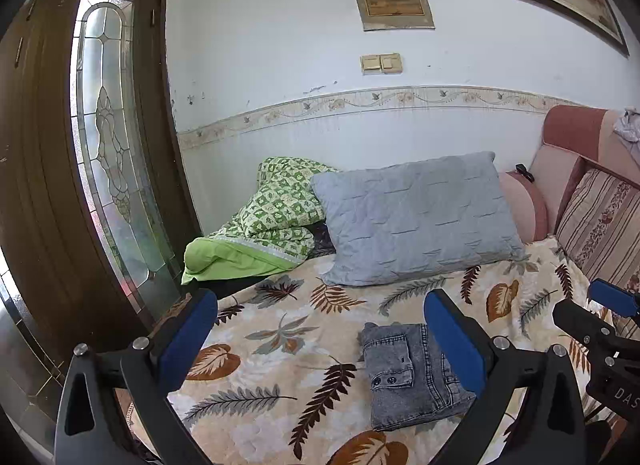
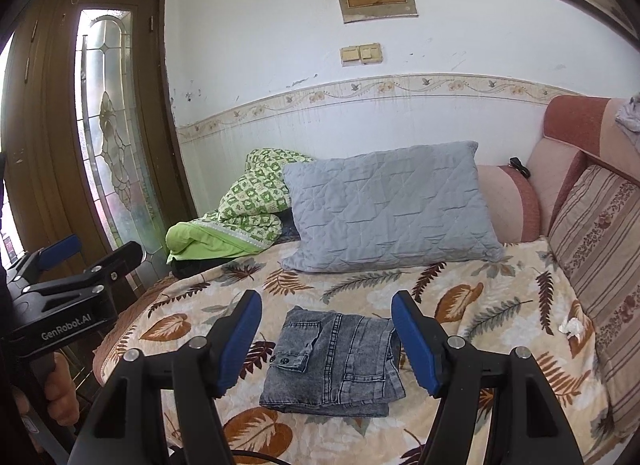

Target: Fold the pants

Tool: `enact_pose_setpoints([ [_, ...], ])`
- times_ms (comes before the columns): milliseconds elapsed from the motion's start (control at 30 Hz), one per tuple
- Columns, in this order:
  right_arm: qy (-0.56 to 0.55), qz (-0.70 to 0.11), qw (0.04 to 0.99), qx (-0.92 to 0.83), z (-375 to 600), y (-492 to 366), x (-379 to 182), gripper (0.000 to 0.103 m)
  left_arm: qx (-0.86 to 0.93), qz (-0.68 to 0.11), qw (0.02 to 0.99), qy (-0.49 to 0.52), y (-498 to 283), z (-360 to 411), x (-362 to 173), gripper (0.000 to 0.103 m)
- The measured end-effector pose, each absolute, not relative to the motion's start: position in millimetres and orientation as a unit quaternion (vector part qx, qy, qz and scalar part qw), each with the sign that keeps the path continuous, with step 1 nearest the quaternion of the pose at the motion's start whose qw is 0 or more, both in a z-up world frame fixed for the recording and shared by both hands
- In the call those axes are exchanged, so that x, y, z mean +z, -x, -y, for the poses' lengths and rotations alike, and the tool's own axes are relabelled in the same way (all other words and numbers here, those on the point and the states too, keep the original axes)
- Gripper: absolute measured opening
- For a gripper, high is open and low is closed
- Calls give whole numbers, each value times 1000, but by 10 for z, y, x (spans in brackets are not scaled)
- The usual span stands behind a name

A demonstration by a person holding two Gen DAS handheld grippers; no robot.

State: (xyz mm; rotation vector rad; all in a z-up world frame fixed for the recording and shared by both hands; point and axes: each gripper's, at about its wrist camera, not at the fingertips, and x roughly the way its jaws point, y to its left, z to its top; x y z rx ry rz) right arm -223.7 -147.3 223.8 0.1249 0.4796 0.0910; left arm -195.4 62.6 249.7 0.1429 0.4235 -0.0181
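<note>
Grey denim pants lie folded in a compact rectangle on the leaf-print bedspread. They also show in the right wrist view, pocket flap up. My left gripper is open and empty, held above the bed with the pants by its right finger. My right gripper is open and empty, hovering with the pants between and below its fingers. The right gripper also shows at the right edge of the left wrist view, and the left gripper at the left of the right wrist view.
A grey quilted pillow and a green patterned blanket lie at the head of the bed. A striped cushion and pink headboard stand at the right. A wooden door with glass is at the left. A white crumpled tissue lies near the cushion.
</note>
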Motion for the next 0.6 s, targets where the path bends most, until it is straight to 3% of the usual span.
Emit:
enact_pose_setpoints([
  [600, -63, -251, 965, 47, 1479, 2213, 2159, 71, -2, -206, 976, -76, 1971, -614, 2492, 103],
])
